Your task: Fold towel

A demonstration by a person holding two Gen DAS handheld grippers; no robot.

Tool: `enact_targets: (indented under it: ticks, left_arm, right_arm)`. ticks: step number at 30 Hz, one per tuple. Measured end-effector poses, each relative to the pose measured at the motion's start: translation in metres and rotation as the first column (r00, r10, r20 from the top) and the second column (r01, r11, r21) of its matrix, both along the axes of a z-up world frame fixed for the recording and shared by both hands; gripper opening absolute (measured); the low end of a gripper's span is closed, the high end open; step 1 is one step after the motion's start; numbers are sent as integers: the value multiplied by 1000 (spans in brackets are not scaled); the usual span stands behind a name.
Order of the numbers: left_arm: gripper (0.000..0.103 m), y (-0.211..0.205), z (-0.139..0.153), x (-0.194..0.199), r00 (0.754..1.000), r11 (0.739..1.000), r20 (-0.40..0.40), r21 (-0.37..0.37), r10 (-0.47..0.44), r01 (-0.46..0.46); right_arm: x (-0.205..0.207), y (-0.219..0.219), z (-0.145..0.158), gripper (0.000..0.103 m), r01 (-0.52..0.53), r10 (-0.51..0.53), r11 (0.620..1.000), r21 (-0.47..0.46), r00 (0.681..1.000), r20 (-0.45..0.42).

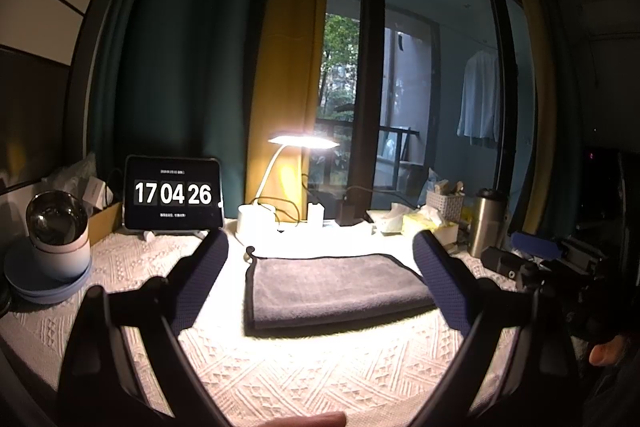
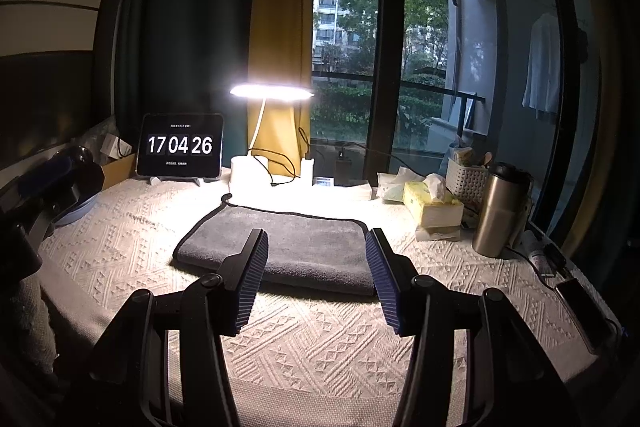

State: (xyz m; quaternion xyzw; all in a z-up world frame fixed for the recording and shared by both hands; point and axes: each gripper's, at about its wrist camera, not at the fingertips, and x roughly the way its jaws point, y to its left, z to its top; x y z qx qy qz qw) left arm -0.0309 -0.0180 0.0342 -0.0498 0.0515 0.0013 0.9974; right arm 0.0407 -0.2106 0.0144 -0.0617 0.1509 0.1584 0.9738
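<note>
A grey towel with a dark hem lies folded into a flat rectangle on the cream patterned tablecloth. It also shows in the right wrist view. My left gripper is open and empty, held above the cloth with the towel between and beyond its blue-padded fingers. My right gripper is open and empty, just in front of the towel's near edge. The right gripper also shows at the right of the left wrist view.
A lit white desk lamp and a tablet clock stand behind the towel. A steel flask, tissue box and white basket stand at the right. A bowl on blue plates sits at the left.
</note>
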Motion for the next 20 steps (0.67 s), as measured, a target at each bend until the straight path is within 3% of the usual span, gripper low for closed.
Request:
enact_targets:
  ticks: [20]
  left_arm:
    - [94, -5, -5, 0, 999, 999, 2, -1, -33, 33]
  right_arm:
    - [1, 0, -1, 54, 0, 0, 1000, 0, 1000, -8]
